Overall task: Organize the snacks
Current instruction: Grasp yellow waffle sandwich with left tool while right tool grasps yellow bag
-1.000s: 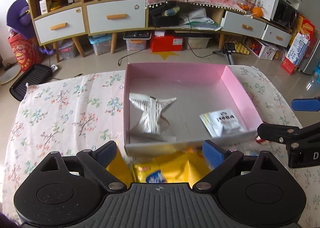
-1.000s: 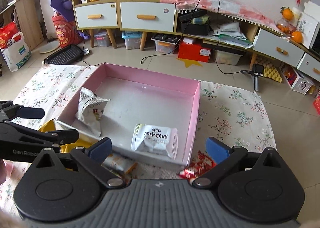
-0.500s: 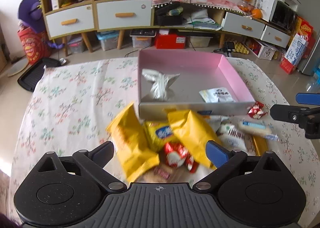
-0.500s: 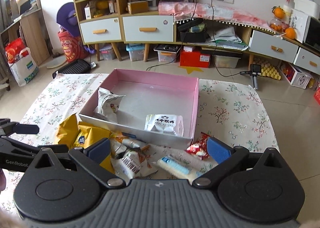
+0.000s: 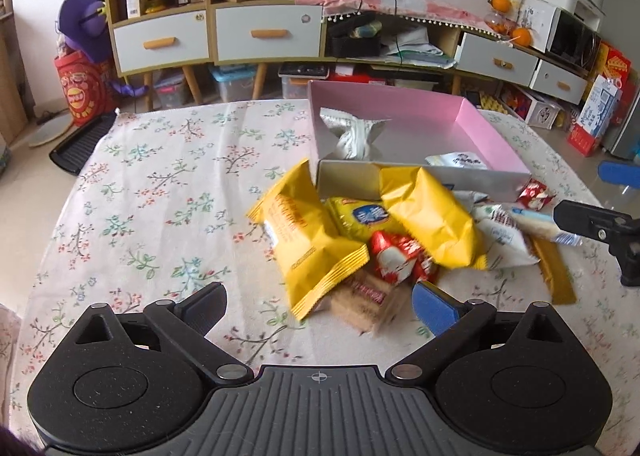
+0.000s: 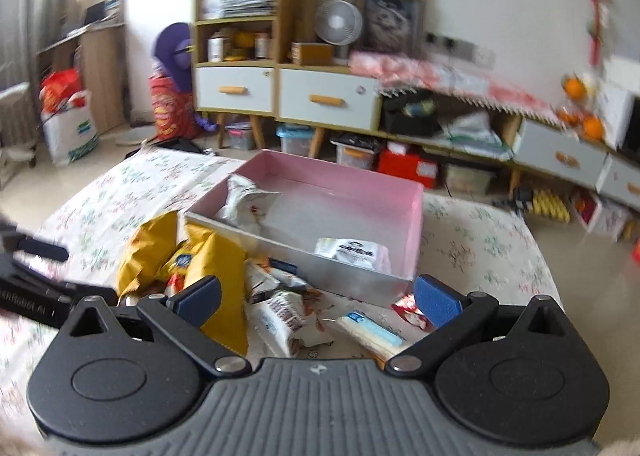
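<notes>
Nearest: left gripper spread wide, nothing held, hovering short of the snack pile. Same for the right gripper, wide open and empty over the pile's right side. Heaped on the floral tablecloth against the pink box's near wall: yellow bags, a red wrapper, probably crackers underneath, too blurred to tell. Farther back, inside the box: silver pouch at left, white packet half cut off by the wall.

Both tongs now sit farther back from the pink box than a second ago. The snack pile, earlier mostly hidden beneath the left tongs, now lies fully in view in front of the box, and the right tongs view is blurred.
</notes>
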The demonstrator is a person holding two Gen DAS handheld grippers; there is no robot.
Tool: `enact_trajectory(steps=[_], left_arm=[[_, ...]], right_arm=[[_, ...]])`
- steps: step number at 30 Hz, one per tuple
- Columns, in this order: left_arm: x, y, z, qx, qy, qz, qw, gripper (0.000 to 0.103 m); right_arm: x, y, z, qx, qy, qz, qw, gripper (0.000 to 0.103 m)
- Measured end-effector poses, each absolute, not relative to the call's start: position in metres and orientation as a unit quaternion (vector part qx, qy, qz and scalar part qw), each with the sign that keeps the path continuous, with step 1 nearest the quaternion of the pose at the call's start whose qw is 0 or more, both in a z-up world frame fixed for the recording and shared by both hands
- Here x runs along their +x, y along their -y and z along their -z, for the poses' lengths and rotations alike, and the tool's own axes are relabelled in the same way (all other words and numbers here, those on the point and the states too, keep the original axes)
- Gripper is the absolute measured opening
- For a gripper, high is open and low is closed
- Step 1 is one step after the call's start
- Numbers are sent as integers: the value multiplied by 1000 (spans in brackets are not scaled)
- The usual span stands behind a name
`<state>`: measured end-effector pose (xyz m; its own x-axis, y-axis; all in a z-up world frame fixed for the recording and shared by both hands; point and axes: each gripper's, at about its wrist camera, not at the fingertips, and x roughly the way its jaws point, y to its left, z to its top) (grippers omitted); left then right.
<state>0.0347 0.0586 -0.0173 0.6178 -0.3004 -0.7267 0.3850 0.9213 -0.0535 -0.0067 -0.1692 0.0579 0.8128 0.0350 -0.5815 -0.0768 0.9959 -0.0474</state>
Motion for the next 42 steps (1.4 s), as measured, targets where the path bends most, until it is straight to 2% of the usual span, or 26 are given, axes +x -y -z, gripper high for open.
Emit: enact_trajectory(steps=[9, 21, 24, 28, 35, 38, 42], left_arm=[[29, -88, 29, 45, -377, 197, 904, 100], [54, -109, 44, 8, -377, 210, 902, 99], [65, -105, 40, -26, -379, 220, 898, 98], [79, -96, 41, -58, -389, 230, 890, 97], [98, -89, 51, -104, -422, 223, 873, 79], [105, -87, 55, -127, -434, 217, 865, 67], [112, -83, 60, -143, -448, 208, 858, 57]], right_arm=[[-18, 138, -43, -91, -312, -134, 936, 103], [7, 132, -38, -30, -359, -155, 920, 103], [13, 132, -41, -12, -361, -154, 920, 100], [24, 130, -40, 4, -367, -155, 917, 91], [36, 131, -33, 15, -394, -146, 907, 74], [43, 135, -30, 27, -407, -139, 902, 70], [46, 134, -27, 39, -417, -133, 898, 69]])
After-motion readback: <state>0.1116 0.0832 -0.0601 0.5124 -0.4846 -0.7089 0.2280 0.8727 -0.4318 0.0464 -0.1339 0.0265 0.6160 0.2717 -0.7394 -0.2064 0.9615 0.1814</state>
